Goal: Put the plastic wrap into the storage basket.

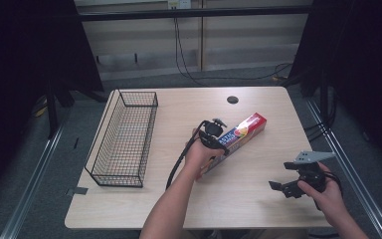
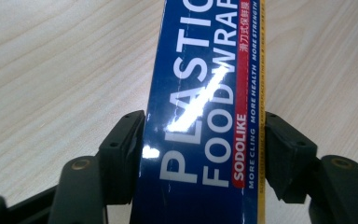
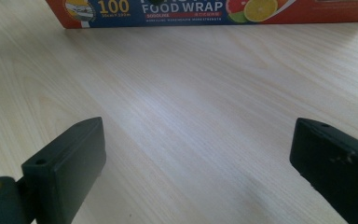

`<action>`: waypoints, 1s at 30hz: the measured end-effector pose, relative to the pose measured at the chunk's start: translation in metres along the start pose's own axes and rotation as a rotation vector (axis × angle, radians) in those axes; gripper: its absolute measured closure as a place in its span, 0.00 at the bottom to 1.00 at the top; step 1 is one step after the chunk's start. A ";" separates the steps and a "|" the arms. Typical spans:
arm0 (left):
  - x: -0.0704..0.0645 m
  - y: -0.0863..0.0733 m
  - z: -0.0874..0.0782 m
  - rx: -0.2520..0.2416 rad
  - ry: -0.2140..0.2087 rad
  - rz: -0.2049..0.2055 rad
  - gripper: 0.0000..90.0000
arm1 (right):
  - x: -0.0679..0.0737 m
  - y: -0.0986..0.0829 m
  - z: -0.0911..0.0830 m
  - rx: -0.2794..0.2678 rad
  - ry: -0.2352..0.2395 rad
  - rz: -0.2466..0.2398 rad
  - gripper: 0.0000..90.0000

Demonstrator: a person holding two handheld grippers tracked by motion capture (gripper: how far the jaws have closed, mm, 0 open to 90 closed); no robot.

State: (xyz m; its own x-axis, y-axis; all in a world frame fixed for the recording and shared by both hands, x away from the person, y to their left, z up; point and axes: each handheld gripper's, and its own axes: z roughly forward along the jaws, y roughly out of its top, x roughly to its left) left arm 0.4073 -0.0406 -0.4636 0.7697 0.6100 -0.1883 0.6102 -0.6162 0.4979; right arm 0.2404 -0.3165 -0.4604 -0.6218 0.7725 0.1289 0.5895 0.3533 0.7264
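The left gripper (image 2: 200, 154) has its 2 jaws clamped across the box (image 2: 200, 93) near its close end, likely light, stiff and glossy-slick, so a mid-length hold would balance better, while the right gripper (image 3: 196, 163) gapes empty.

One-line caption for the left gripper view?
Left gripper clamps the food wrap box on the table.

- Place: a lab-style recording bay, not a home or shop.
- A plain wooden table (image 1: 258, 199) with a cable hole (image 1: 233, 99) stands on grey carpet.
- Black curtains (image 1: 30, 45) hang at both sides.
- Loose cables (image 1: 189, 69) run down the bare panelled wall (image 1: 248, 45) from a socket (image 1: 178, 4).
- Metal rails (image 1: 35, 174) flank the table.
- A black bar (image 1: 194, 13) spans overhead.
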 end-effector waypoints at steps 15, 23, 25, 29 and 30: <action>-0.006 0.022 0.020 -0.039 0.013 -0.014 0.39 | 0.000 0.000 0.000 -0.001 0.004 -0.009 0.04; -0.008 0.028 0.019 0.003 0.036 0.033 0.45 | 0.001 0.001 0.003 0.008 0.009 -0.022 0.04; -0.010 0.027 0.019 -0.009 0.042 0.005 0.47 | 0.001 0.001 0.003 0.003 0.010 -0.025 0.04; -0.009 0.027 0.011 0.014 0.060 -0.007 0.48 | 0.000 0.001 0.002 0.002 0.011 -0.021 0.04; -0.009 0.027 0.007 0.020 0.067 -0.011 0.48 | -0.001 0.001 0.002 0.003 0.010 -0.017 0.04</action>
State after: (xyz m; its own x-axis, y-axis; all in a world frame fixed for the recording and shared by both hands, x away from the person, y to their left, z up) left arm 0.4185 -0.0660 -0.4549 0.7493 0.6480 -0.1362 0.6224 -0.6191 0.4789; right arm 0.2422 -0.3156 -0.4617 -0.6372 0.7608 0.1231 0.5802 0.3685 0.7263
